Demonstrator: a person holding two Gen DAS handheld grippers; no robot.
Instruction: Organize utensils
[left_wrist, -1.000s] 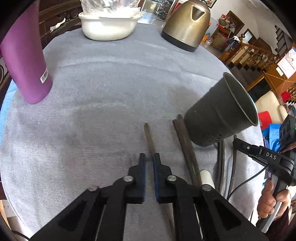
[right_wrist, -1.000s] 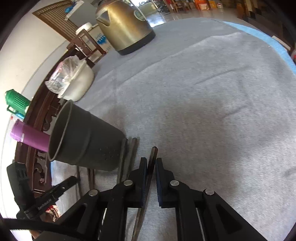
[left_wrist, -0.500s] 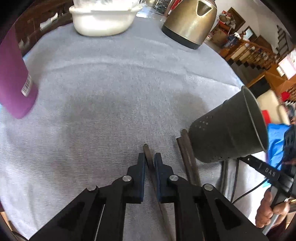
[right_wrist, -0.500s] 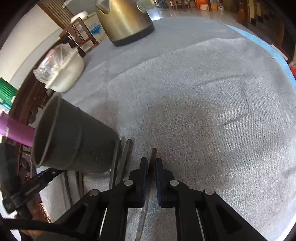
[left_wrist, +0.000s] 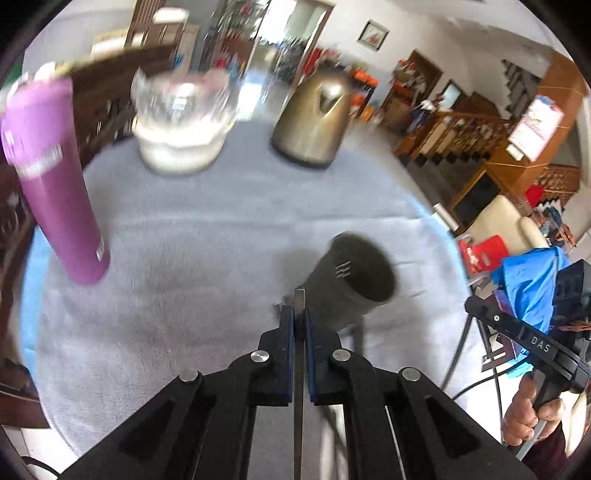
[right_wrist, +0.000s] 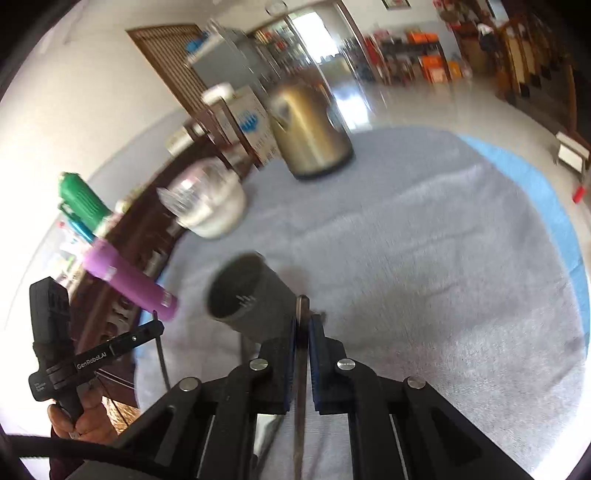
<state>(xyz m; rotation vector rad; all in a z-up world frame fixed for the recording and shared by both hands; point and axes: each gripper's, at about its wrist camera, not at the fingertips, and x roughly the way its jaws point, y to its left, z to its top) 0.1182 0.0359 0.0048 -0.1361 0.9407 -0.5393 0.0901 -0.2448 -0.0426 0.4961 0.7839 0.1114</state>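
Left gripper (left_wrist: 299, 321): clamped on a chopstick (left_wrist: 299, 302) | Right gripper (right_wrist: 302, 328): clamped on a second chopstick (right_wrist: 303, 310) | Both tips raised beside the cup (left_wrist: 354, 273) | Cup stood on the surface (left_wrist: 184, 258)

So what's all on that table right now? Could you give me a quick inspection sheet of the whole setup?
Surface: round table under a grey cloth, blue edge showing.
Job's things: dark holder cup lying tilted on the cloth; one dark chopstick in the left gripper, another chopstick in the right gripper.
Clutter: purple bottle, white bowl with clear plastic in it, gold kettle.
Grippers: both sets of fingers shut on a chopstick, tips near the cup.
Cables: dark cable hanging off the table edge.
Surroundings: wooden staircase, shelves, green flask on a sideboard; picture blurred.
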